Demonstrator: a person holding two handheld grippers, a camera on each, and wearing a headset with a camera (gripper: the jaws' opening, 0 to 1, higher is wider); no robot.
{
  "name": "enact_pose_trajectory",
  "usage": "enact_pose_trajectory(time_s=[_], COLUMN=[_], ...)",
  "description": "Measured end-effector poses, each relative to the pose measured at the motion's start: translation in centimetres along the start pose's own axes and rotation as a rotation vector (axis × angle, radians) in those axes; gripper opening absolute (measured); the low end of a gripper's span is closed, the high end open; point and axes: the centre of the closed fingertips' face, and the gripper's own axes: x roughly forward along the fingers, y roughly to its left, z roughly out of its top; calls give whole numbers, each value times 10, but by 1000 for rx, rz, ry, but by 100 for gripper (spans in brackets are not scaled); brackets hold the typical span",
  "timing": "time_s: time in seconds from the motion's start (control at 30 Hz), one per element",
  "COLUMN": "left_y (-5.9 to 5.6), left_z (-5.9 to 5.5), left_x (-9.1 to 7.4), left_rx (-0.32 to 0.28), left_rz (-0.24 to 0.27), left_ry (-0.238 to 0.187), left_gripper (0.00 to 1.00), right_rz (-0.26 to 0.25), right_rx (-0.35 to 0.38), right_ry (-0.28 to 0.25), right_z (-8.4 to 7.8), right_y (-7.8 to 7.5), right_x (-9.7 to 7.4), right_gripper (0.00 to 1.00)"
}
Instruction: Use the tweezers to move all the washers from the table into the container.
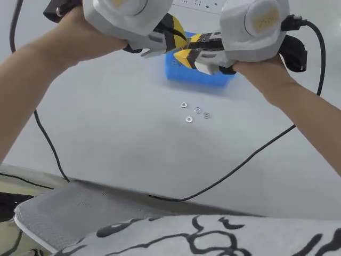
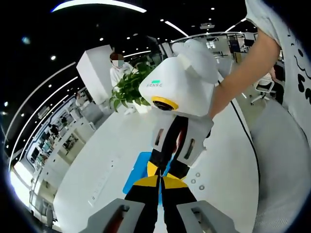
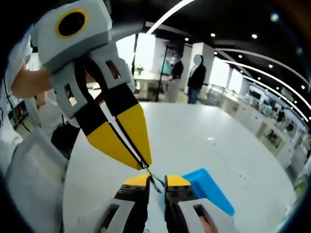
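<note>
Several small metal washers (image 1: pixel 195 112) lie on the white table (image 1: pixel 117 122), just in front of the blue container (image 1: pixel 198 78). I hold both grippers up above the container, tip to tip. The left gripper (image 1: pixel 178 44) has its yellow-tipped jaws pressed together on thin dark tweezers (image 3: pixel 154 183). The tweezers' end reaches in between the jaws of the right gripper (image 3: pixel 156 182), which stand narrowly apart around it. From the left gripper view, the right gripper (image 2: pixel 165 171) faces me, with the washers (image 2: pixel 196 180) and the container (image 2: pixel 138 171) below it.
A black cable (image 1: pixel 250 157) runs across the table on the right, and another cable (image 1: pixel 48 141) on the left. A grey cloth (image 1: pixel 80 213) lies at the near edge. People stand far behind the table (image 3: pixel 189 73).
</note>
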Motion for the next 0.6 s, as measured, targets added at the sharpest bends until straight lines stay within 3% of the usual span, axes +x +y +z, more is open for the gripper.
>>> enact_pose_trajectory(time_s=[0.23, 0.43, 0.6], left_y=[-23, -45, -48], left_z=[4, 8, 6], left_x=[-5, 5, 5], left_rx=[-24, -30, -32], left_rz=[-18, -45, -48], left_ry=[30, 46, 66], left_gripper=[0, 0, 0], right_rz=[74, 112, 121], right_rx=[-41, -100, -91], right_ry=[-28, -6, -7], right_z=[-7, -27, -33], right_y=[28, 44, 46], right_x=[-15, -23, -29], right_gripper=[12, 9, 8])
